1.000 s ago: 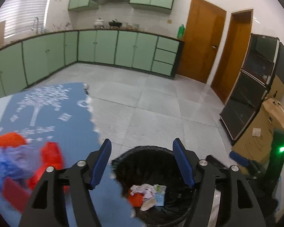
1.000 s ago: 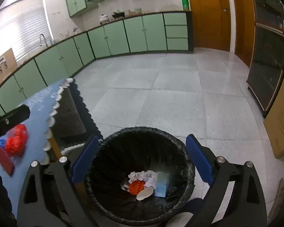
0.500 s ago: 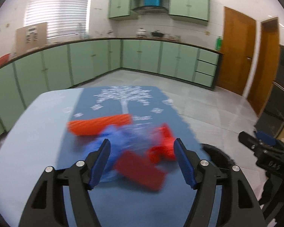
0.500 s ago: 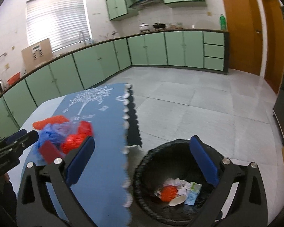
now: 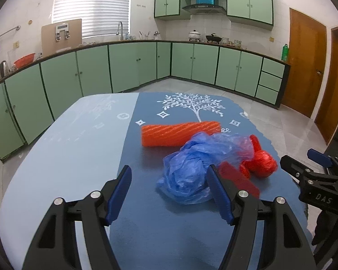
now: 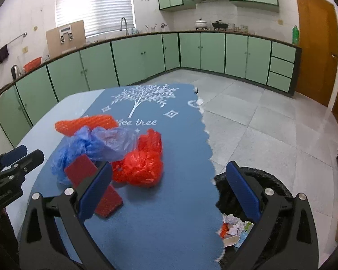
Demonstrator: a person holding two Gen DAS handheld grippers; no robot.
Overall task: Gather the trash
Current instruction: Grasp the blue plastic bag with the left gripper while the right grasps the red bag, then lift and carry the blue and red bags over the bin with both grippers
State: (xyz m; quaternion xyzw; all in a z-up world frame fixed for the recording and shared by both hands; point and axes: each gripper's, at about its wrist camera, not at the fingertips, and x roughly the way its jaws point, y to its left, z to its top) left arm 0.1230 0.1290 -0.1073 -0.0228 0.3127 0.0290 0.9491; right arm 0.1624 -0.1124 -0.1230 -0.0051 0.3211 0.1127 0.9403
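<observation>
Only rightward: lined trash bin (image 6: 279, 184), part-filled.

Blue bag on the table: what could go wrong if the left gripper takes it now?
1. The blue bag lies tangled with the red bag and over the red card; a pinch may drag these along or knock them off.
2. The bin stands below the mat edge; loose film may slip from the left gripper and miss it.

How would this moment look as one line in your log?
task: collect trash | left gripper: open, empty, near blue bag | right gripper: open, empty | bin: some trash in
</observation>
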